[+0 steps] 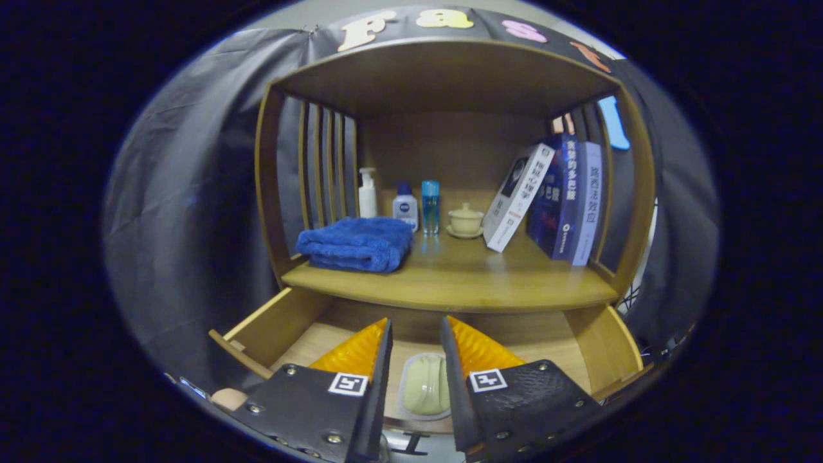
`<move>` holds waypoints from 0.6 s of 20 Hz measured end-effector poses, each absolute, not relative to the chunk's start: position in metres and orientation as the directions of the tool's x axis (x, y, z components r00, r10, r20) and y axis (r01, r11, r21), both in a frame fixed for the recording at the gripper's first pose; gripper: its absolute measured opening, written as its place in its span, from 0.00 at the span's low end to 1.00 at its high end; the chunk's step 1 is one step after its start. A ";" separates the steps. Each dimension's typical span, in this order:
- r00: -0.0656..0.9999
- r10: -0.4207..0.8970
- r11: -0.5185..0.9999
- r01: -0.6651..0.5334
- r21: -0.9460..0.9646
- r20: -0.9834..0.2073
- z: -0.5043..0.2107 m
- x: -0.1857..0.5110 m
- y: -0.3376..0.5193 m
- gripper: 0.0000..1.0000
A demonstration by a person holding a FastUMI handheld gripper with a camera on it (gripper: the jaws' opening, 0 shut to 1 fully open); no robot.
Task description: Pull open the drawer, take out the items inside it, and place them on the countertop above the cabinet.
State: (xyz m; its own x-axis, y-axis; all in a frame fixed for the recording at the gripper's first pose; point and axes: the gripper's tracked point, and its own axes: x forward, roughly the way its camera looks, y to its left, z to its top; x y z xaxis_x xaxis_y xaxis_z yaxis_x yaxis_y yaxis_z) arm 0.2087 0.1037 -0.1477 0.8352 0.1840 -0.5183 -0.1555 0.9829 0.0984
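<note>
A: Wooden drawer [276, 321] is pulled out below the countertop [450, 283]. 1 item is seen inside: a pale soap bar in a clear tray [425, 386], lying on the drawer floor.

B: Gripper [415, 334] state?

A: Fingers are spread apart, nothing held, nothing touched as far as can be told. Soap bar is framed in the gap between them, slightly beyond the tips.

B: How should the pick be done?

A: Gripper should be lowered straight down, kept centred on the bar, and closed across its narrow sides. Tray rim looks slippery, so a low grip is advised. Drawer front should be cleared on the lift. Free space is seen on the countertop between the blue towel [357, 244] and the books [553, 199].
</note>
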 end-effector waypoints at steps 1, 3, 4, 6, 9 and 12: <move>0.801 0.189 0.982 -0.164 0.096 -0.568 -0.161 0.211 0.105 0.43; 0.739 0.173 0.984 -0.165 0.074 -0.651 -0.185 0.214 0.100 0.43; 0.708 0.162 0.984 -0.164 0.064 -0.687 -0.199 0.214 0.099 0.43; 0.646 0.154 0.985 -0.159 0.065 -0.748 -0.220 0.210 0.096 0.44; 0.573 0.155 0.985 -0.148 0.085 -0.805 -0.245 0.203 0.096 0.44; 0.550 0.150 0.987 -0.133 0.092 -0.821 -0.258 0.202 0.095 0.43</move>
